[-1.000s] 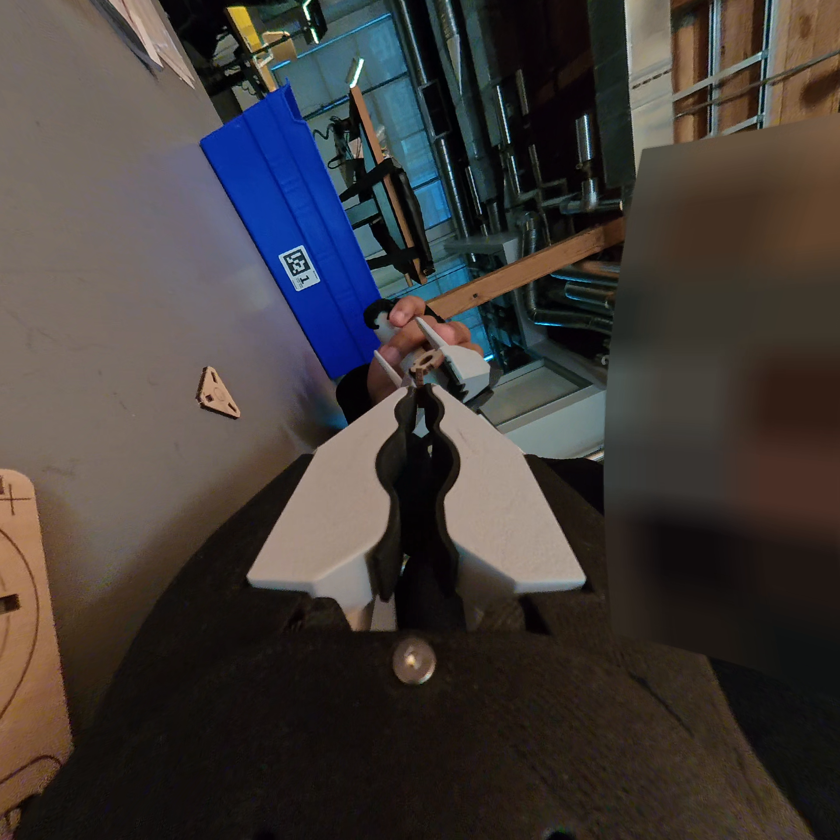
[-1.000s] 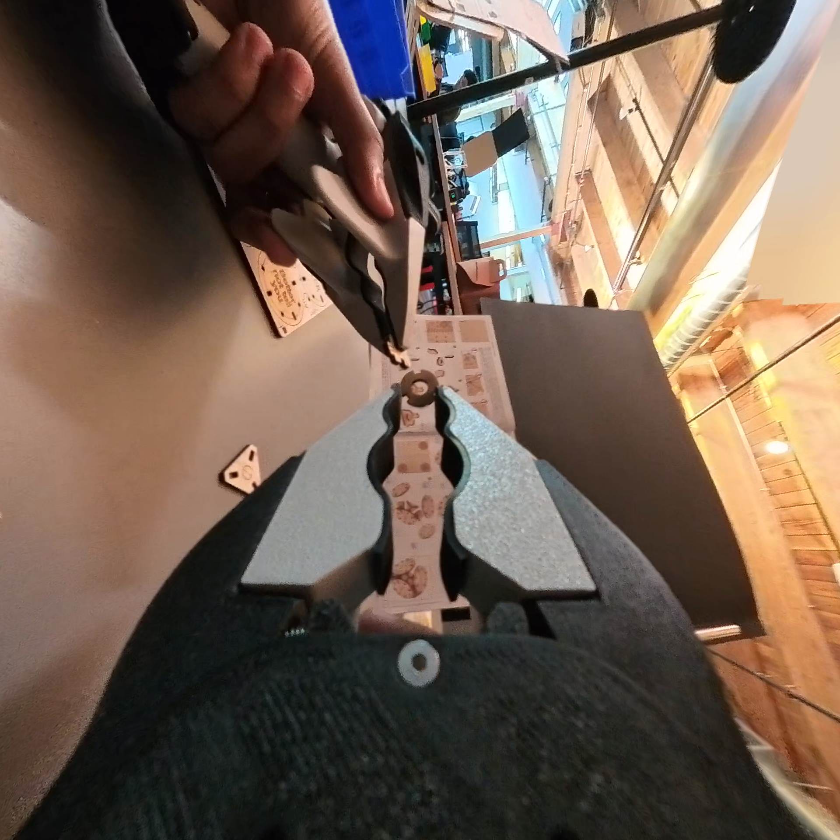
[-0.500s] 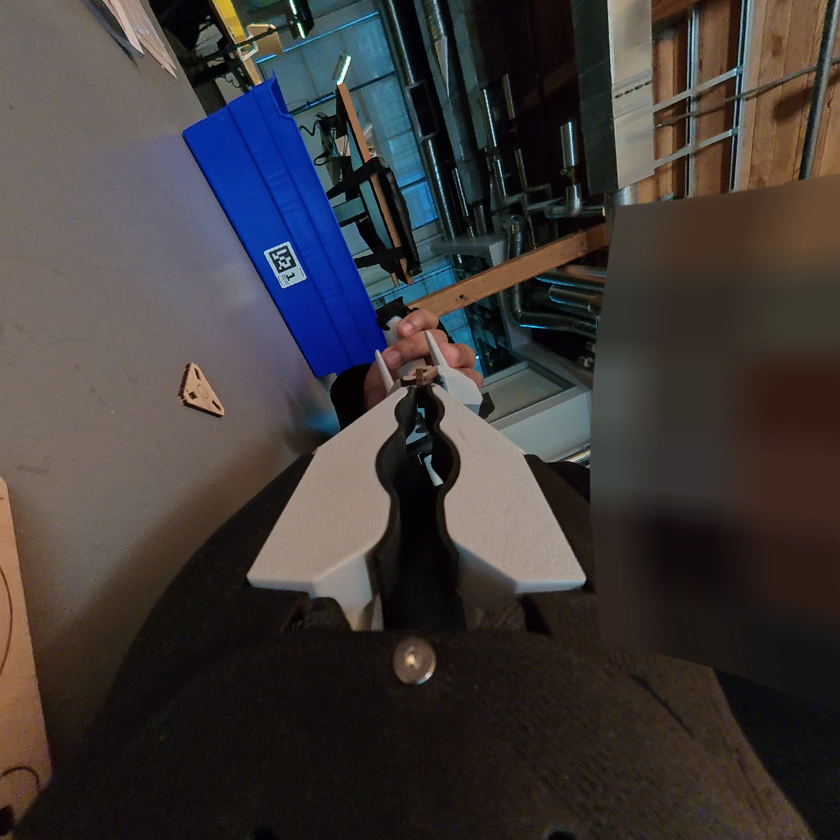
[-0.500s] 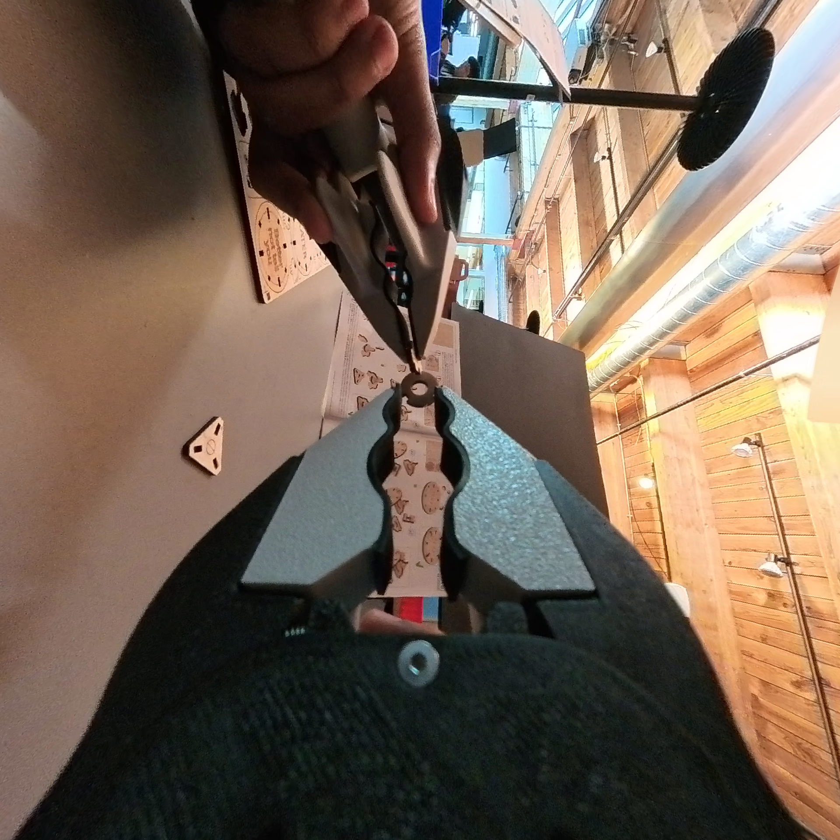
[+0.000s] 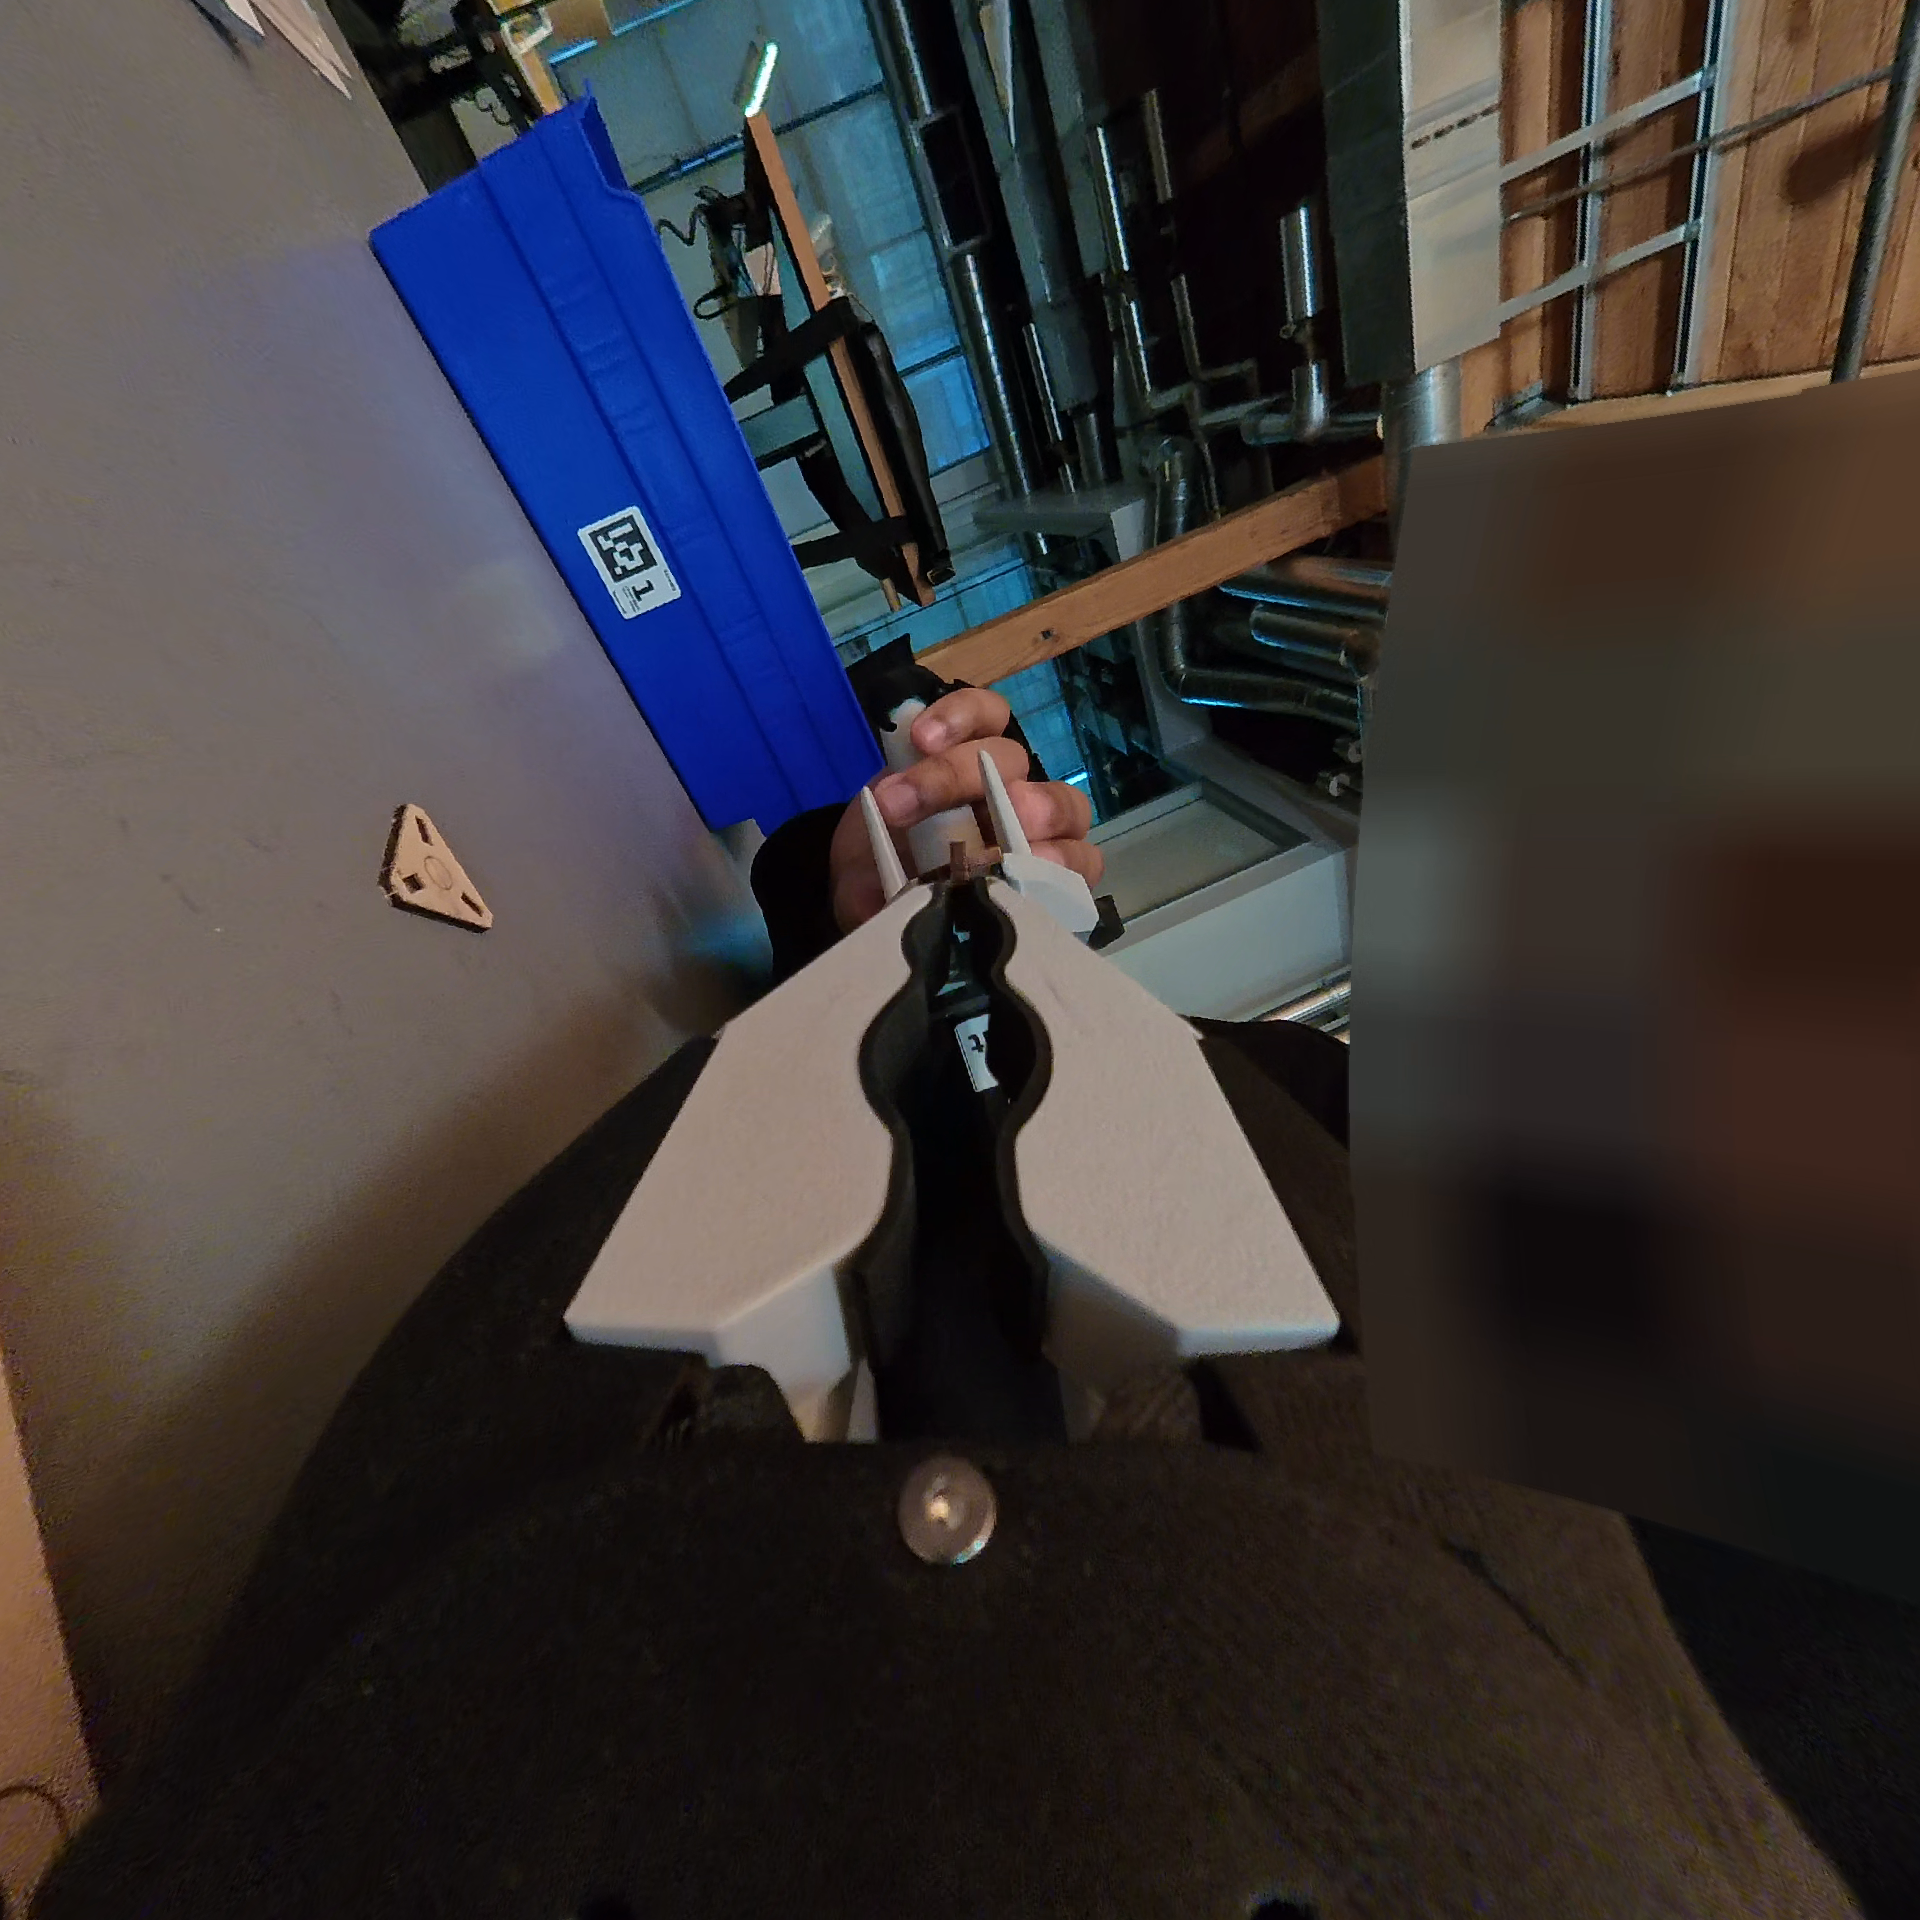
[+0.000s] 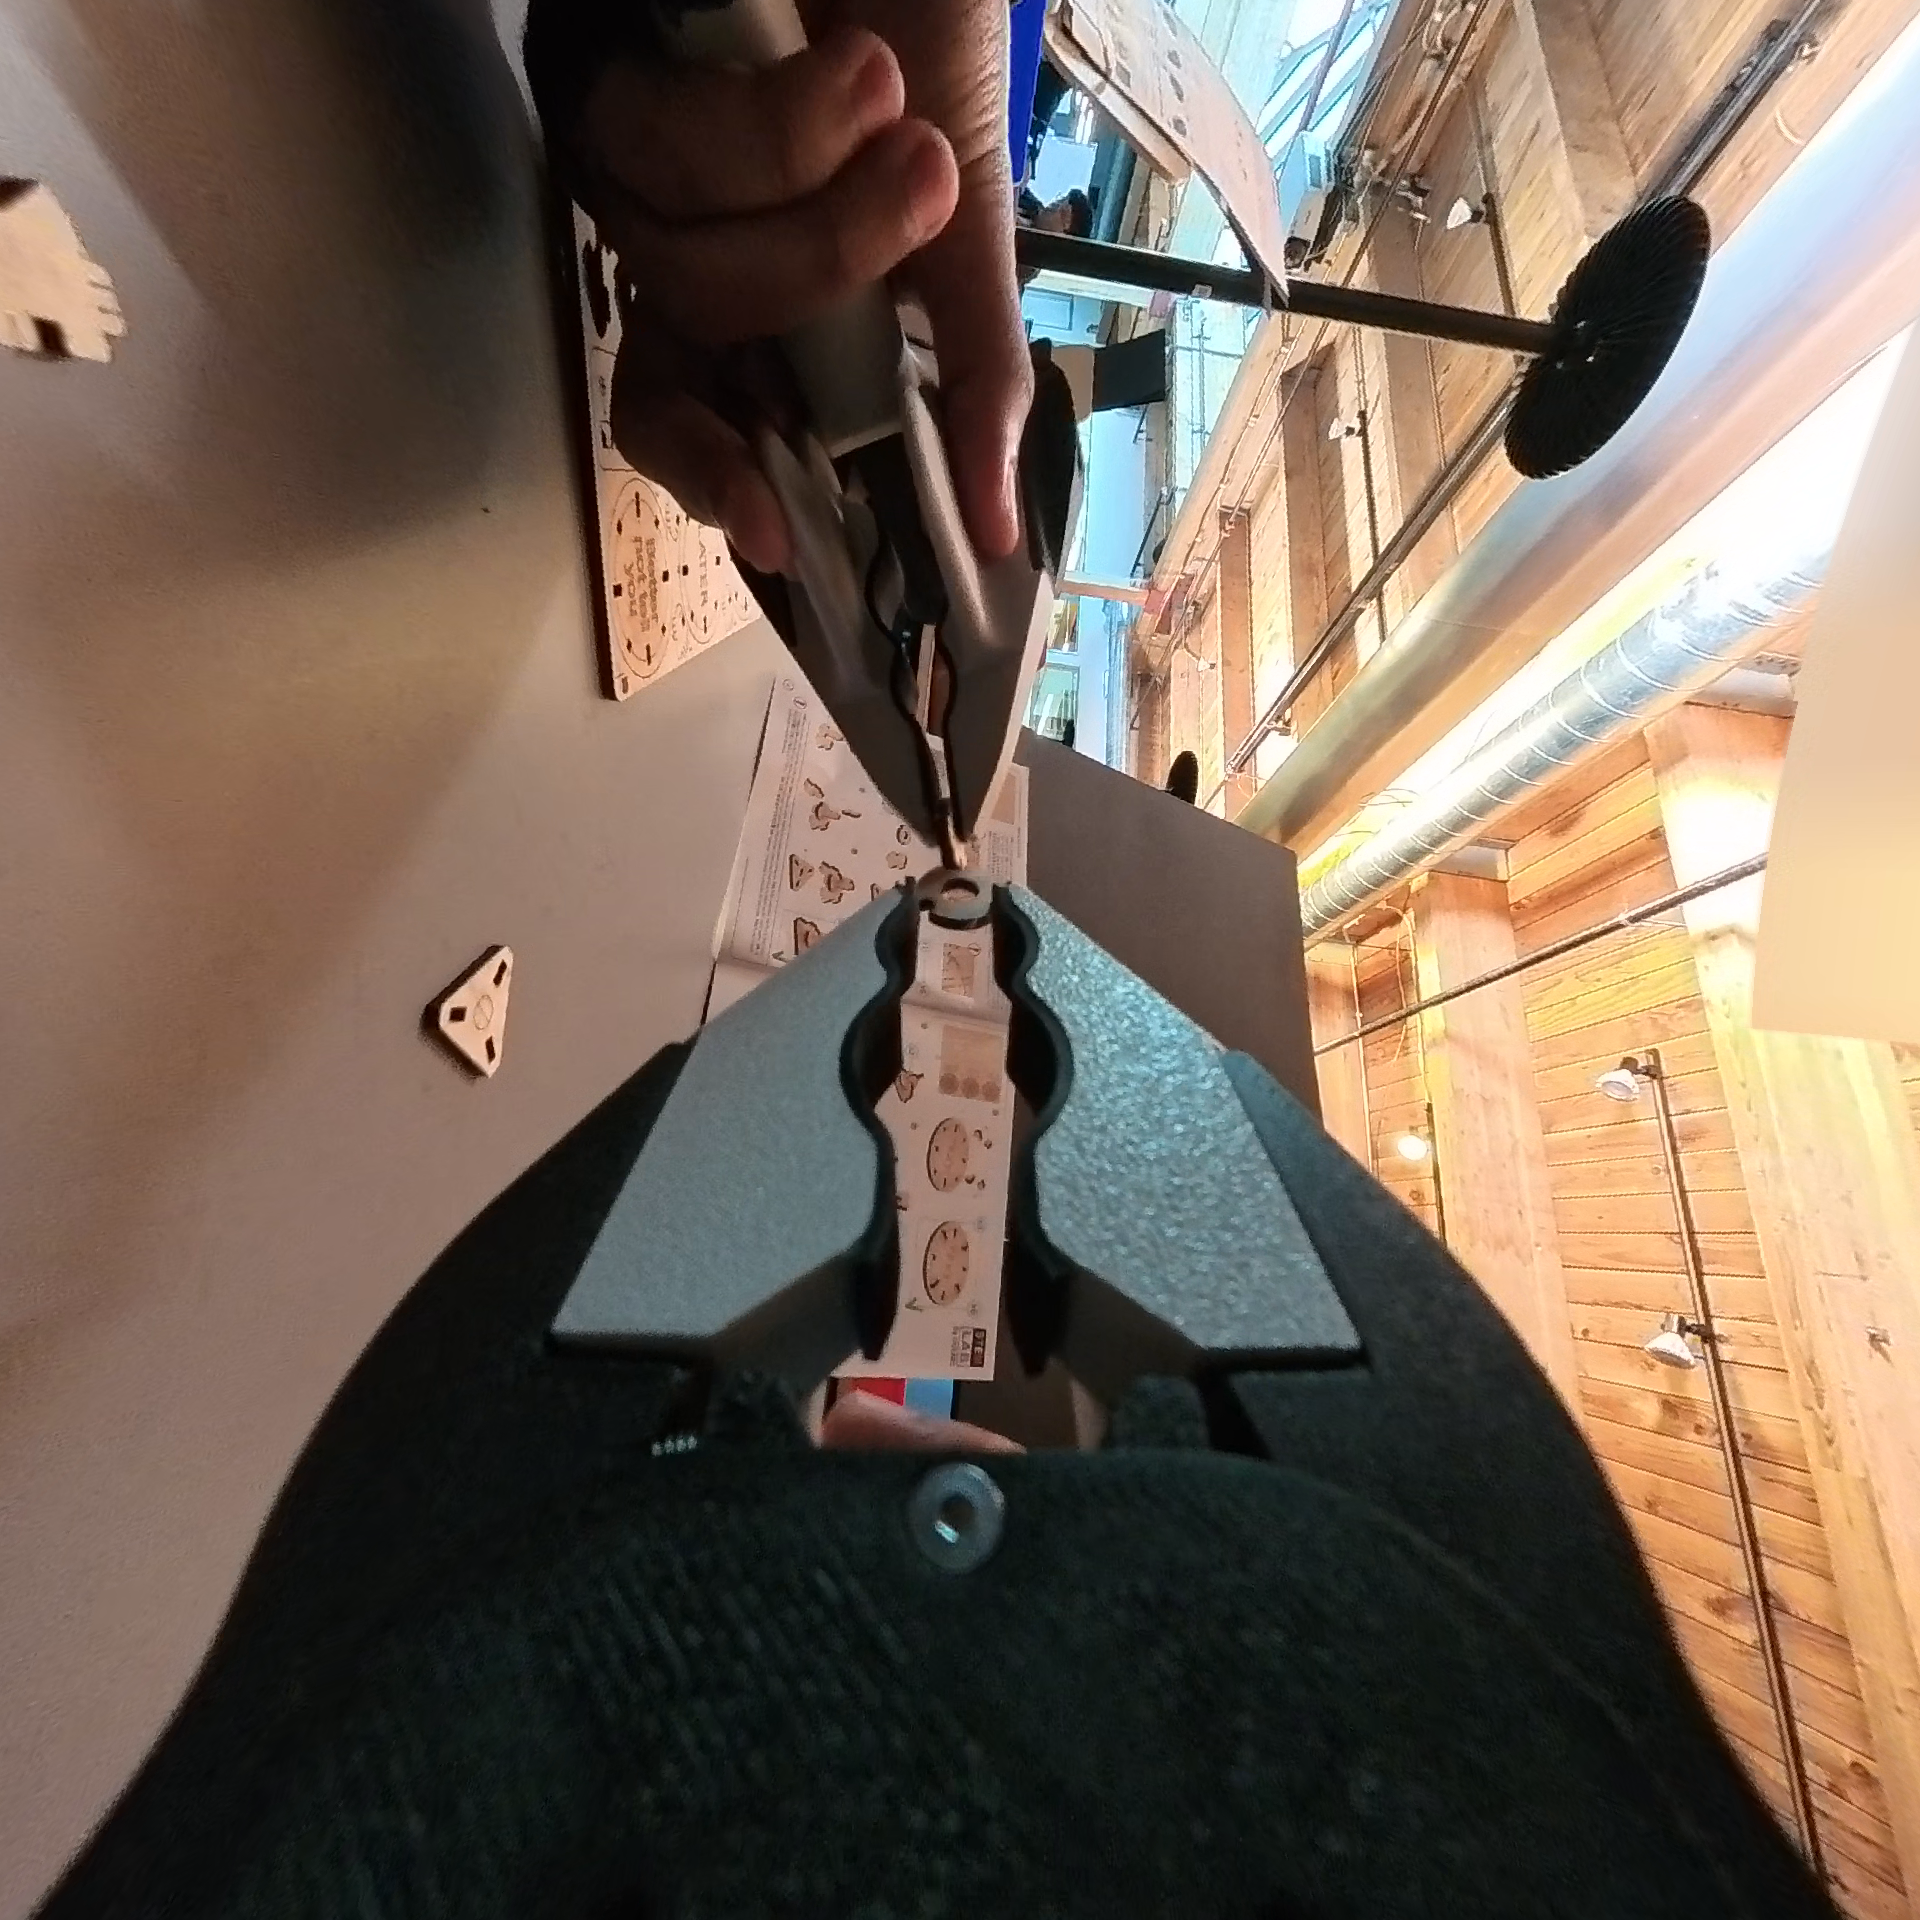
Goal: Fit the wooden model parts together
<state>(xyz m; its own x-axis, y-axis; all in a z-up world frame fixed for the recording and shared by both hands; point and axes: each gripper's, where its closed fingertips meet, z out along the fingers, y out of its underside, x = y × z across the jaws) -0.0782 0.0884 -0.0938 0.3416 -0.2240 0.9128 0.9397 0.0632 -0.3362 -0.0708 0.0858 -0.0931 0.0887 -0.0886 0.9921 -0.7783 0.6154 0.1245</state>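
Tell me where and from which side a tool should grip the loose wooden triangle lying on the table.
Judging from its pose, grip the wooden triangle by its outer rim, coming straight down at the grey table. It lies flat and thin, with rounded corners and small slots, so pinching one straight edge against the opposite corner probably holds best. Bare table surrounds it.

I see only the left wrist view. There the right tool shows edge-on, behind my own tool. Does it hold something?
Observer: Yes. The right tool is shut on a small flat round wooden ring with a hole in its middle.
Operator: Where is my small brown wooden peg against it?
Observer: At the tip of the left tool, it points at the hole, very near. I cannot tell if they touch.
Operator: What lies behind them?
Observer: A white printed paper sheet on the grey table.
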